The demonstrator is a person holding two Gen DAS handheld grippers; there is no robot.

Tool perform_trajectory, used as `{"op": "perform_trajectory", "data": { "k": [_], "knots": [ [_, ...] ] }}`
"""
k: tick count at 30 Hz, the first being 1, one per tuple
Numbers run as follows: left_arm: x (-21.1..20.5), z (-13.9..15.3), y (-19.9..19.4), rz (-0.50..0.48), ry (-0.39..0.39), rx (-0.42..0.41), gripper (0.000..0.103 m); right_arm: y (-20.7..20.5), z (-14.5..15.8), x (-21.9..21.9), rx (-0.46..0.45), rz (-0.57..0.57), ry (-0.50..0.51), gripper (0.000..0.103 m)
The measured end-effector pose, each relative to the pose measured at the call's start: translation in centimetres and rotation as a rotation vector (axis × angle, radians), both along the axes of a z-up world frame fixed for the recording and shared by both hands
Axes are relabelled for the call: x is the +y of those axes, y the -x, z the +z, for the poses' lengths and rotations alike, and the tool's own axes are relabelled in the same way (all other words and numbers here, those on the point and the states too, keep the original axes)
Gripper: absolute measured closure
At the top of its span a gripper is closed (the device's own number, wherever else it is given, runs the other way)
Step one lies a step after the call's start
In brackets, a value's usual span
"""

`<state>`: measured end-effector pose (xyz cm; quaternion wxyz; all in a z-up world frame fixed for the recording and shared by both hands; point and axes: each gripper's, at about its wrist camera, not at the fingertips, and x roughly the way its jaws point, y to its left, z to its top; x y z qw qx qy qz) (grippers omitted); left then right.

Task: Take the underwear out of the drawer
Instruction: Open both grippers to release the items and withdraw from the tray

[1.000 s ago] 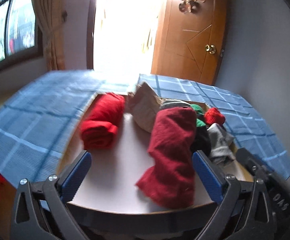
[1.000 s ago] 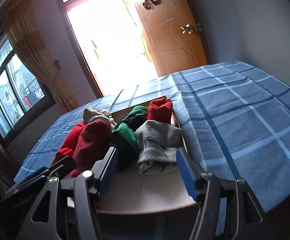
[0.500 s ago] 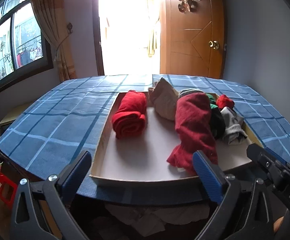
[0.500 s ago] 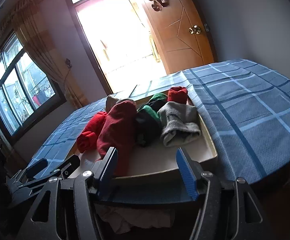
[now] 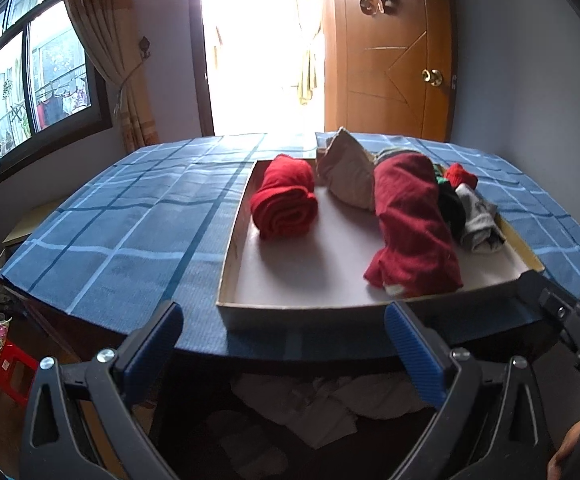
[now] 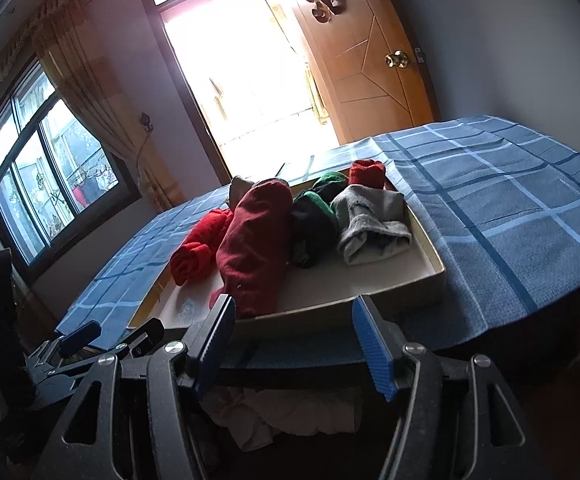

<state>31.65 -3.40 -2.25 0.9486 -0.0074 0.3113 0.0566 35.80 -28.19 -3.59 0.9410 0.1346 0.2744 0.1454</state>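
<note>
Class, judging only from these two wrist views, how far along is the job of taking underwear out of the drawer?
Done: nothing visibly; no garment lies on the blue checked cloth.
In hand: nothing. The left gripper and right gripper both stand open and empty, short of the drawer.
Left: everything. The bright red roll, dark red garment and grey garment all sit in the drawer.

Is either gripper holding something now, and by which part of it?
Nothing is held. The left gripper and the right gripper both have open, empty jaws, short of the drawer of rolled clothes.
</note>
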Motion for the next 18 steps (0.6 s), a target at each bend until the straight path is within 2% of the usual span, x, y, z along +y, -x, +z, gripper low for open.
{"op": "perform_trajectory", "data": {
  "k": [8,14,18],
  "knots": [
    [1.3,-1.0,1.7,-0.011,-0.01,0.01,0.001,1.2,-1.1,-0.3,0.02,0.001,0.004,0.039],
    [3.6,-2.2,3.2,0.0,0.029,0.04,0.001,2.3,-2.1,-0.8,0.036,0.001,0.009,0.039],
    [4.3,-3.3,4.1,-0.005,0.005,0.073,0.001,2.9,-2.9,-0.8,0.054,0.012,0.026,0.039]
  ]
}}
